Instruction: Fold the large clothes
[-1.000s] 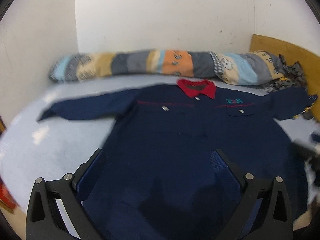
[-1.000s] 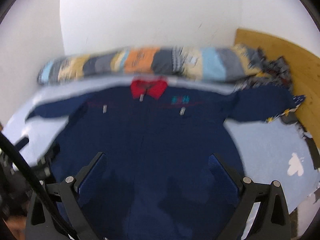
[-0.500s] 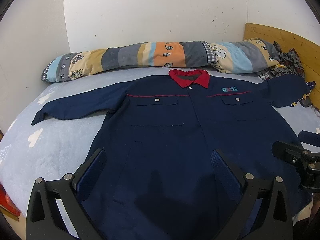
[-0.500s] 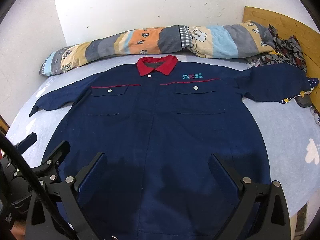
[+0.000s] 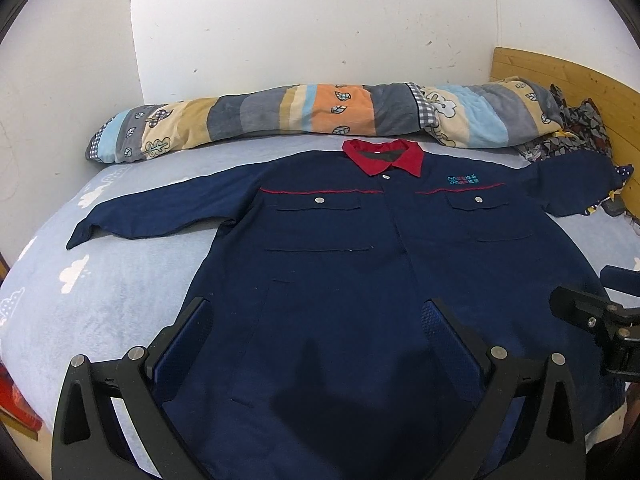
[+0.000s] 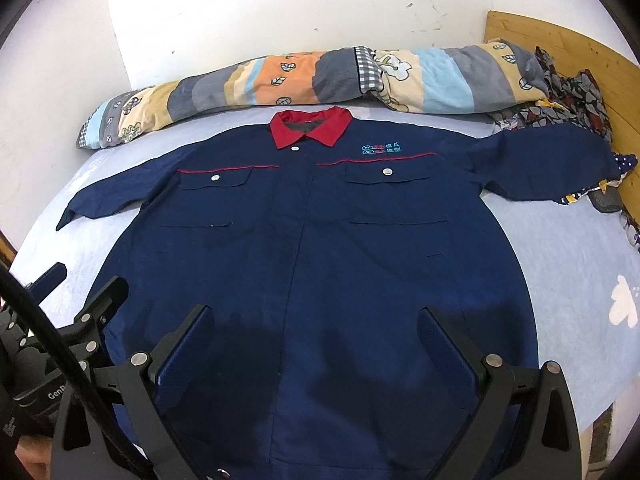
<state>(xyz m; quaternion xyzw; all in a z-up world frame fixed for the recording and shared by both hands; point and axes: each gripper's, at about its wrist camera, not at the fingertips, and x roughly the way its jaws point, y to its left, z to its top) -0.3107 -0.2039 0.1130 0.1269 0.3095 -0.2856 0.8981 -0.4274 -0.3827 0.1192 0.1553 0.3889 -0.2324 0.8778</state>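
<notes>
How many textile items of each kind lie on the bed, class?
Navy work jacket: 1
Striped rolled quilt: 1
Patterned dark cloth heap: 1
Total: 3

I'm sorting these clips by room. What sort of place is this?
Most likely a bedroom. The jacket lies spread on a bed with a pale blue cloud-print sheet, a rolled striped quilt runs along the white wall, and a wooden headboard stands at the right.
</notes>
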